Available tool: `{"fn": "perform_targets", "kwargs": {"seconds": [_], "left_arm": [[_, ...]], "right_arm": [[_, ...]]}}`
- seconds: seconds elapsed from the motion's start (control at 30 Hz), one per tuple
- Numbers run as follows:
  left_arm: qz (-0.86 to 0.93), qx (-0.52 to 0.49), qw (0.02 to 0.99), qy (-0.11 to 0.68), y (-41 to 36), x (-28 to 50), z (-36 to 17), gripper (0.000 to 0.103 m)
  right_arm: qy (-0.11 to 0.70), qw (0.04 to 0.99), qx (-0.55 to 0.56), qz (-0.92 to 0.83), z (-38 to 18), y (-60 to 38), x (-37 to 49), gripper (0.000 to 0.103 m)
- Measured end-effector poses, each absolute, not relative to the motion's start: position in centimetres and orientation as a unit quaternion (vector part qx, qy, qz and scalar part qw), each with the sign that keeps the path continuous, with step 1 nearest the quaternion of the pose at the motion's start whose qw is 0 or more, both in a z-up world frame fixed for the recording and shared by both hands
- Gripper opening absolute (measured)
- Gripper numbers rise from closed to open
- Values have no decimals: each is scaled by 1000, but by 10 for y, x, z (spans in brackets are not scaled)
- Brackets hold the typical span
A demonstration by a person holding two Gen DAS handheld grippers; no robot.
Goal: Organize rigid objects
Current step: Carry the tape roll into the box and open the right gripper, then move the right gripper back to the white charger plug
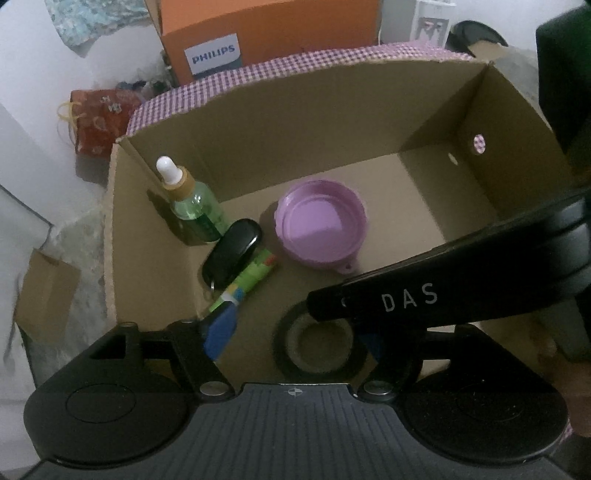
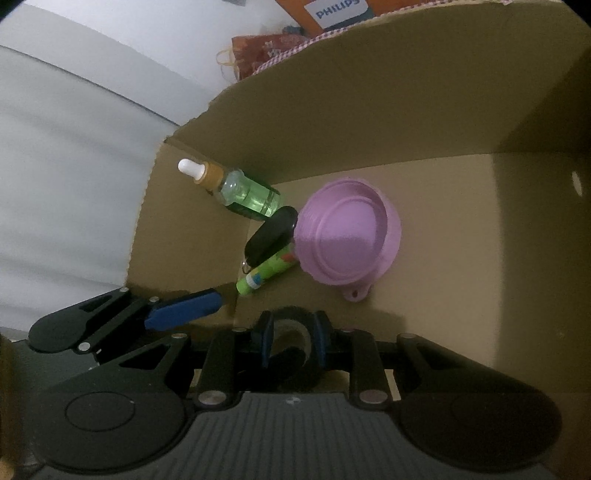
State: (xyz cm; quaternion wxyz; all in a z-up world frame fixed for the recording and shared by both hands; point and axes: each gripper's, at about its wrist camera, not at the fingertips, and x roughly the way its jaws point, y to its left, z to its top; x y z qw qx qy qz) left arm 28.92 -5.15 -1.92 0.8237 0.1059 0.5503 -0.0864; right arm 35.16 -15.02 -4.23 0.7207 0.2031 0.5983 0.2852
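Observation:
A black tape roll [image 1: 321, 345] sits low at the near end of an open cardboard box [image 1: 295, 129]. My right gripper [image 2: 292, 343] is shut on the tape roll [image 2: 291, 363], with a finger on each side of it. In the left wrist view the right gripper [image 1: 317, 306] reaches in from the right over the roll. My left gripper [image 1: 295, 336] straddles the roll and is open; its blue left pad [image 1: 219, 332] stands clear of the roll, and its right finger is mostly hidden. In the box lie a purple lid [image 1: 321, 225], a green dropper bottle [image 1: 195, 210], a black key fob [image 1: 232, 251] and a green tube [image 1: 251, 280].
An orange Philips carton [image 1: 266, 33] and a red patterned bag [image 1: 99, 122] stand behind the box. A small brown paper bag [image 1: 44, 299] is at the left outside it. The right half of the box floor [image 2: 443, 240] is bare cardboard.

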Motion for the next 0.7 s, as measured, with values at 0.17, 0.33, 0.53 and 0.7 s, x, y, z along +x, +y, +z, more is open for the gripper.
{"fn": "perform_targets", "kwargs": {"seconds": [0.17,0.33,0.53,0.7], "left_arm": [[-85,108,839,526,-49,277,-1,74],[-86,102,862,490,-42,253,25,75],[-101,75,889,440,-33,208,58,76],[-116,70,905,403,-34,166,66,78]], "right_arm": [[567,731,236,297,-29,-168,343,26],[525,746,270,310,-3,-196,320,26],[464,771,305,313,29,-245,271,26],[428,779,326,322,42,-274,221,26]]}}
